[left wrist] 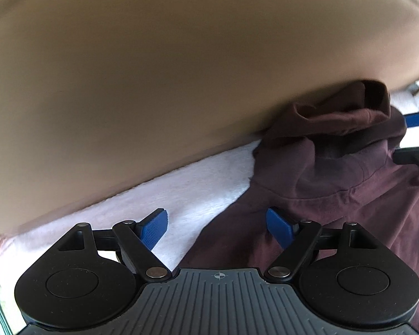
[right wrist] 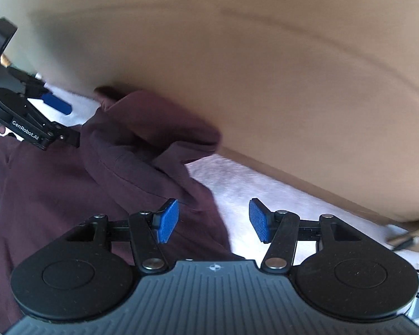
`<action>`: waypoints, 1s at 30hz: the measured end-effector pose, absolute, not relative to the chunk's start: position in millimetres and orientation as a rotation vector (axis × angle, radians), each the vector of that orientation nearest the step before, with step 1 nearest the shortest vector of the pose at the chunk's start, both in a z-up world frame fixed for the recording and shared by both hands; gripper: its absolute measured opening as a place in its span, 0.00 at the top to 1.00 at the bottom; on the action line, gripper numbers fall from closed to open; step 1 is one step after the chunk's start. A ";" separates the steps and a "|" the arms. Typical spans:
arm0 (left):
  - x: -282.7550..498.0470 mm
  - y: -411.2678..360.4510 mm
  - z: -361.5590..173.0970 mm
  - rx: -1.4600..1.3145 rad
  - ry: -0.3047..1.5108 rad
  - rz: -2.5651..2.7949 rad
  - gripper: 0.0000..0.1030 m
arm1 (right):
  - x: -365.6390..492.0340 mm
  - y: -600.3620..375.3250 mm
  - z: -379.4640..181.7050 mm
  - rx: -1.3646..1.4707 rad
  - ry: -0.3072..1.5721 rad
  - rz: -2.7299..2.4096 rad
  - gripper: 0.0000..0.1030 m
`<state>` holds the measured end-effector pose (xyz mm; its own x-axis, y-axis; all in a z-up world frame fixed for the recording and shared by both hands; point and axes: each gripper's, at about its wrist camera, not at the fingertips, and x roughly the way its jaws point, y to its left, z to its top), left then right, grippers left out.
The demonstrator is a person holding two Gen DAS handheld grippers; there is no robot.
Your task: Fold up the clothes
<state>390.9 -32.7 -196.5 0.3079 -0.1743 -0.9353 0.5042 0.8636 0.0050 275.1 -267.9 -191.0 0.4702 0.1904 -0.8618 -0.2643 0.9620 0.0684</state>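
Risk: hood (left wrist: 343, 128) was bunched against tan wall (left wrist: 181, 55), so fold could trap lump. 2 grippers released, nothing grasped: left gripper (left wrist: 218, 223), right gripper (right wrist: 213, 220). Maroon hoodie (right wrist: 56, 195), soft, creased knit, lay on white fuzzy cover (right wrist: 251, 184), near both grippers.

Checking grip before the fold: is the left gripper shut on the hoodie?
No, the left gripper is open above the hoodie, pinching nothing.

A tan wall (left wrist: 181, 69) blocks ahead, seemingly touching the maroon hoodie (left wrist: 335, 195).
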 end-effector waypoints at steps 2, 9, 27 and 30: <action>389.4 -35.3 -199.4 0.339 1.181 -0.463 0.16 | 279.3 -266.8 -197.5 -0.089 1.054 0.284 0.41; 377.4 -38.1 -192.1 0.384 1.092 -0.422 0.28 | 269.3 -235.4 -196.8 -0.335 0.961 0.258 0.91; 380.1 -1.9 -176.4 0.266 1.066 -0.315 0.17 | 263.6 -234.6 -204.2 -0.449 0.846 0.145 0.62; 373.6 20.2 -163.7 0.253 1.058 -0.301 0.17 | 259.4 -261.7 -180.4 -0.279 0.855 0.124 0.51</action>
